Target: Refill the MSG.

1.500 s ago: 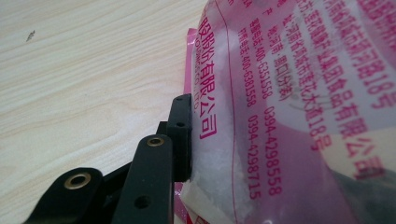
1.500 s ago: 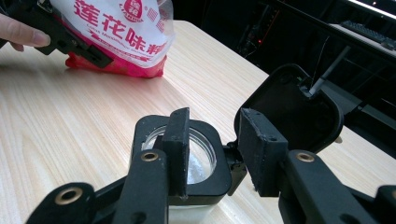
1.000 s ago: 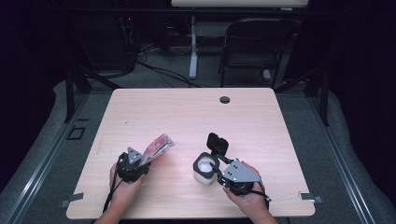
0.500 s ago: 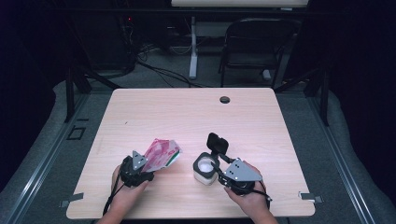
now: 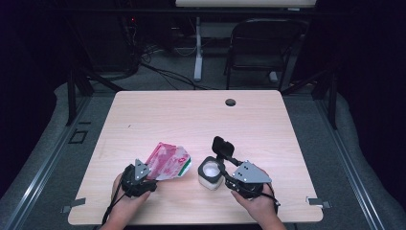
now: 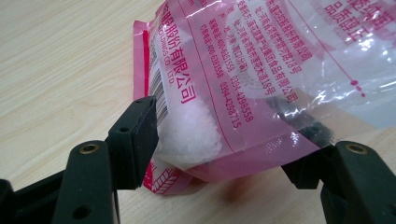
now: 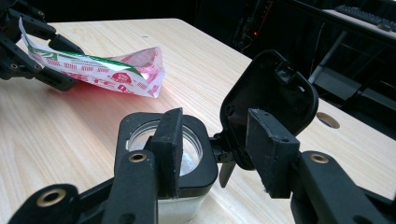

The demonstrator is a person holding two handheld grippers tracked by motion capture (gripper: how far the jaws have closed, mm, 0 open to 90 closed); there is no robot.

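On the tabletop (image 5: 163, 115) the pink bag (image 5: 168, 162) lies at about 7 o'clock, its lower end between the jaws of the left tool (image 5: 149, 178), which have just been opening and now stand apart from it (white grains show inside the bag). At 5 o'clock stands the jar (image 5: 210, 173), its black lid (image 5: 223, 147) flipped up. The right tool (image 5: 226, 175) has also been opening and straddles the lid hinge without pressing.

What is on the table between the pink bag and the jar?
Nothing: in the high view, only bare table lies between the pink bag and the jar.
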